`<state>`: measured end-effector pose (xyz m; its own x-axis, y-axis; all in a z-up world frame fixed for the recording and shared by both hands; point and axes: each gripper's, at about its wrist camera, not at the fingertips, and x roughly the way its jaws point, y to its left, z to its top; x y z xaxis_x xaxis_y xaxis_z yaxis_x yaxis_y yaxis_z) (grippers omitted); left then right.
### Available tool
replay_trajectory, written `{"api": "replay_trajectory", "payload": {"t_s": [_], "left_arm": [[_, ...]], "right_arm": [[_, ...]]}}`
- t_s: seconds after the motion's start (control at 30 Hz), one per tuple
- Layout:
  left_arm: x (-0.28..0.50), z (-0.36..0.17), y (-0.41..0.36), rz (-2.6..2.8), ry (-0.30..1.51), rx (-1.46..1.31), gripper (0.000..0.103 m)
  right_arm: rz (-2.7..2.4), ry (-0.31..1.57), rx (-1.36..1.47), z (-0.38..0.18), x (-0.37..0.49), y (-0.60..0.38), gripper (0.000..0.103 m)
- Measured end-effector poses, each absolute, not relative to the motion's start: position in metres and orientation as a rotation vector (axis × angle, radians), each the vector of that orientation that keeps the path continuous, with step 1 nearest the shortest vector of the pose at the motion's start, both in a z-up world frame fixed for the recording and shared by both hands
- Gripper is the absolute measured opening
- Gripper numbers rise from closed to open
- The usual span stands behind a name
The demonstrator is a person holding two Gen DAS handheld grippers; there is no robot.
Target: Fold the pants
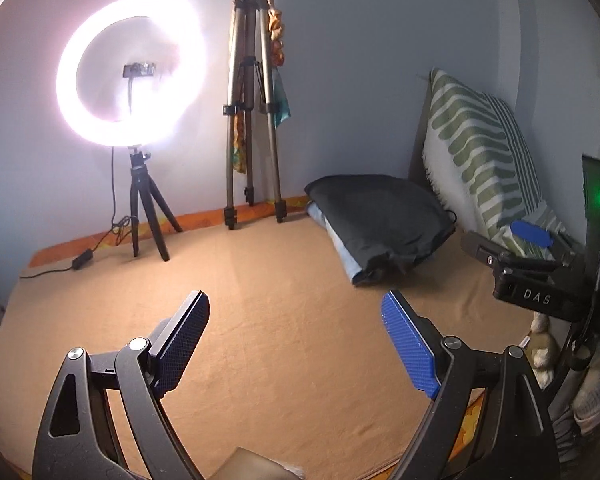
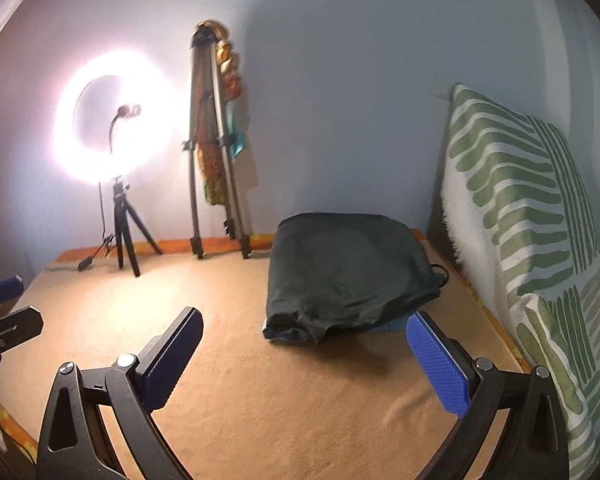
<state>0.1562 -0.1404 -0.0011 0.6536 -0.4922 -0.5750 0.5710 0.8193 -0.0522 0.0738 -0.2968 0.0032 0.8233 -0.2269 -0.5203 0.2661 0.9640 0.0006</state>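
The folded dark pants (image 2: 348, 276) lie ahead and slightly right of the right gripper (image 2: 306, 356), nearer than the left gripper (image 1: 296, 340); both stand spread, empty.

Folded pants (image 2: 348, 276) lie on the blanket (image 2: 260, 380), seemingly touching the pillow (image 2: 540, 240).
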Motion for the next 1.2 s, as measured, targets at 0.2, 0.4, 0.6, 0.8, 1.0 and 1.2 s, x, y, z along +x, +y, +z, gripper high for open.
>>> {"api": "replay_trajectory", "payload": {"t_s": [0.2,0.4,0.6,0.8,1.0,1.2], "left_arm": [[0.164,-0.013,-0.133,-0.586,0.649,0.126,0.088],[0.167,-0.018,-0.132,-0.588,0.676,0.120,0.088],[0.163,-0.019,-0.137,-0.608,0.674,0.137,0.088],[0.164,-0.021,-0.136,-0.612,0.685,0.135,0.088],[0.165,-0.019,-0.135,-0.614,0.685,0.130,0.088],[0.164,-0.019,-0.135,-0.617,0.685,0.128,0.088]], "right_arm": [[-0.261,0.542,0.088,-0.003,0.074,-0.294,0.103],[-0.286,0.556,0.117,-0.010,0.077,-0.303,0.103],[-0.302,0.556,0.135,-0.011,0.076,-0.309,0.103],[-0.304,0.567,0.138,-0.013,0.077,-0.310,0.103],[-0.303,0.573,0.147,-0.015,0.078,-0.313,0.103],[-0.303,0.571,0.140,-0.016,0.079,-0.312,0.103]]}}
